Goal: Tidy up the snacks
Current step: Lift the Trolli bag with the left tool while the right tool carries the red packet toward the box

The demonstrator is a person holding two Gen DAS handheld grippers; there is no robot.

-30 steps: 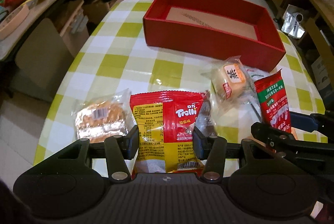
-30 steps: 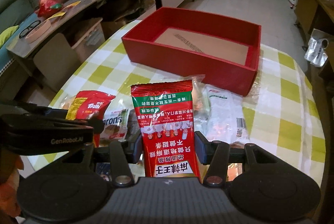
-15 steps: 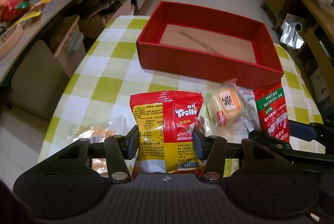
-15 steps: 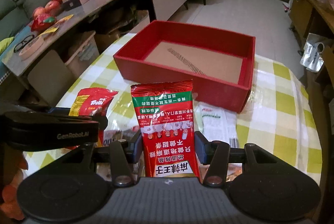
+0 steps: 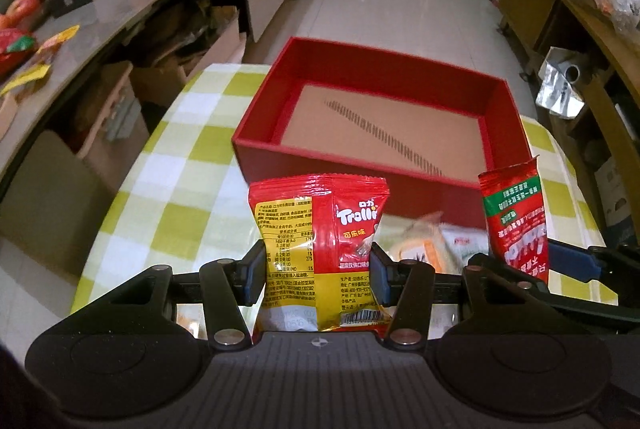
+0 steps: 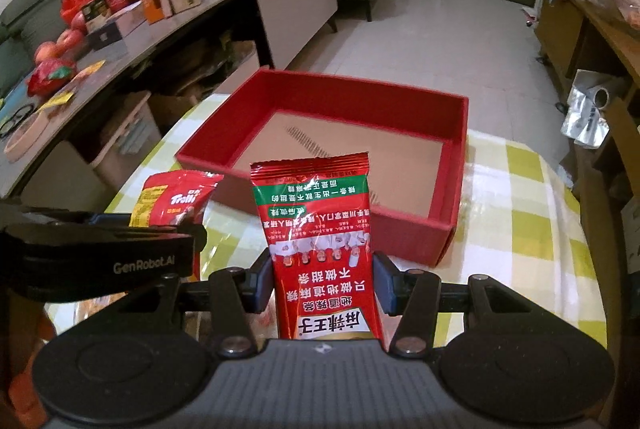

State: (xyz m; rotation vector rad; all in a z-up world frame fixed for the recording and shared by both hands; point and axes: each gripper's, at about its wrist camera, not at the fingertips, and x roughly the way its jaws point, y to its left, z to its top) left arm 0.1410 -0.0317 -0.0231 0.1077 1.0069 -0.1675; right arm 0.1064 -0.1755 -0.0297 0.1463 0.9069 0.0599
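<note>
- Two grippers each hold one snack bag up in the air, just in front of the red box (image 5: 376,133).
- The left gripper (image 5: 318,271) has its jaws squeezed on the Trolli bag (image 5: 320,237).
- The right gripper (image 6: 324,283) has its jaws squeezed on the red and green packet (image 6: 316,229).
- The red box sits open on the checked surface (image 5: 168,197). Only its brown floor shows inside.
- More wrapped snacks (image 5: 432,245) lie on the surface below, between the two bags.
</note>
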